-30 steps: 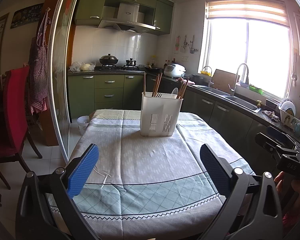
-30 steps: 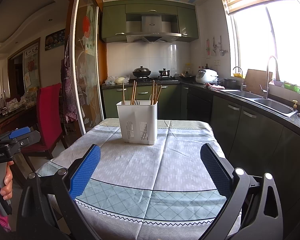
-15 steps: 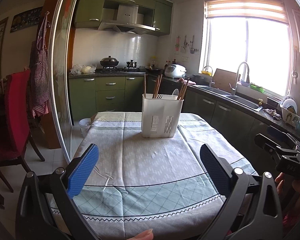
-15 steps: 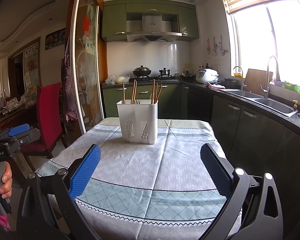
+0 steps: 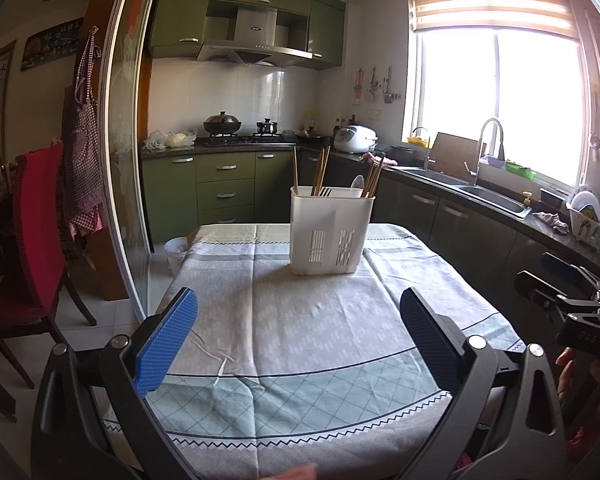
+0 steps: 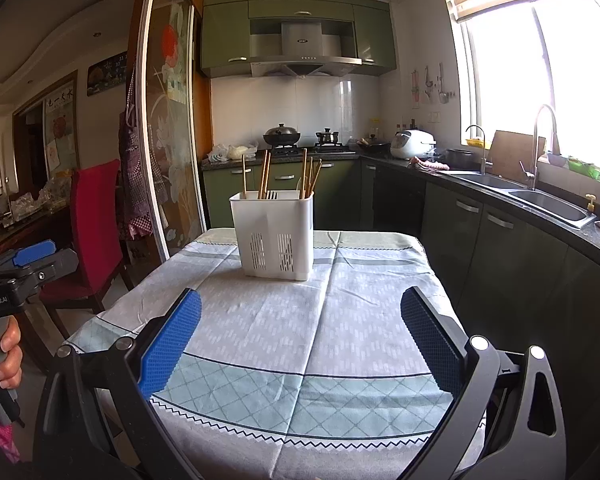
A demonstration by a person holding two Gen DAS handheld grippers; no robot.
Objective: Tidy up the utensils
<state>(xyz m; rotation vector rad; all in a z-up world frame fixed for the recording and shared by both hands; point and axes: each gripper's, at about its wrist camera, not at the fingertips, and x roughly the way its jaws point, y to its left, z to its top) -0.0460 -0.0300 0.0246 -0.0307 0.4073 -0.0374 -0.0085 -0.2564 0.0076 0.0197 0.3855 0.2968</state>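
Already the white utensil holder (image 5: 331,236) stands upright toward the far half of the table (image 5: 308,332), with wooden chopsticks (image 5: 322,170) leaning out of it in loose clusters and what looks like a fork and a pale spoon among them. Which compartment each piece sits in I cannot tell from where I stand.

Both tools hang back over the near edge, well apart from the holder. The left gripper (image 5: 298,334) has its jaws spread wide with nothing between them, and the right gripper (image 6: 300,334) is the same.

My worry is the holder itself: tall, light plastic on a loose tablecloth (image 6: 300,320). A pull on 1 chopstick at an angle could tip it or drag it along the cloth, and thin round sticks may slip out of flat pads. With 2 tools reaching into 1 narrow opening, they could knock each other.
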